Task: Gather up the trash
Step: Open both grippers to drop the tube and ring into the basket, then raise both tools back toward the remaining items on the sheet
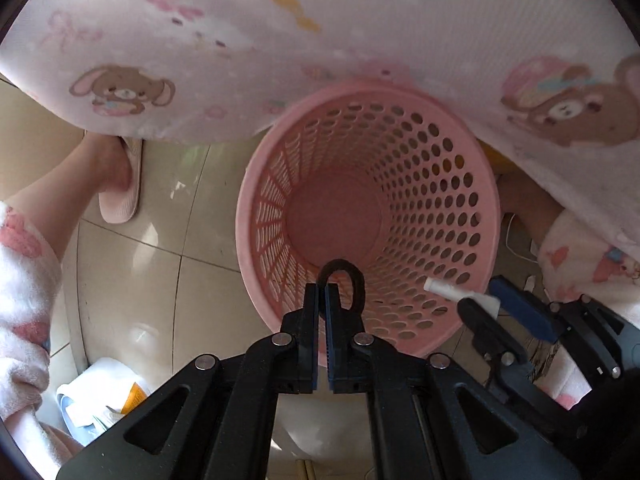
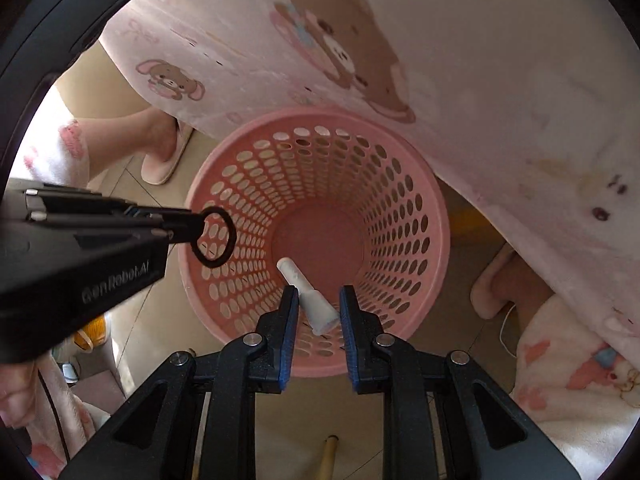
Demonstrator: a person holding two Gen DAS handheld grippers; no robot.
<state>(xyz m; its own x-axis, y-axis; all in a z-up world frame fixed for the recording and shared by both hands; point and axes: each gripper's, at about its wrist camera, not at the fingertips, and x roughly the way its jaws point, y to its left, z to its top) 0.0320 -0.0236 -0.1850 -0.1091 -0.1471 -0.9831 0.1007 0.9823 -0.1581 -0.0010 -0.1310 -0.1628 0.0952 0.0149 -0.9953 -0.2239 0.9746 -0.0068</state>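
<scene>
- Basket (image 1: 460, 208) first: pink plastic, round holes all over the wall, standing on the tiled floor (image 1: 128, 264), and from what I see its bottom is bare.
- Both my tools point down over its mouth.
- Left tool (image 1: 322, 292) is pinched nearly shut on a black ring (image 1: 352, 280) — looks like a hair tie or rubber loop, can't say which. The loop sticks out past the fingertips and hangs over the basket's inner wall, near the rim on the side closest to me.
- Right tool (image 2: 319, 300) has its jaws at a narrow gap with a small white tube-shaped piece (image 2: 310, 300) between them. It sits slanted, one end poking toward the basket bottom. It seems to touch the left pad, but on the other side I can't tell whether the pad presses it.
- From the right wrist view the left tool comes in from the left with the ring over the basket's edge.
- Pink cloth (image 1: 320, 40) with bear and bunny prints hangs over the far rim of the basket.
- Person's foot in a pink slipper (image 1: 120, 184) rests on the floor beside the basket — fluffy sleeves at the frame edges.
</scene>
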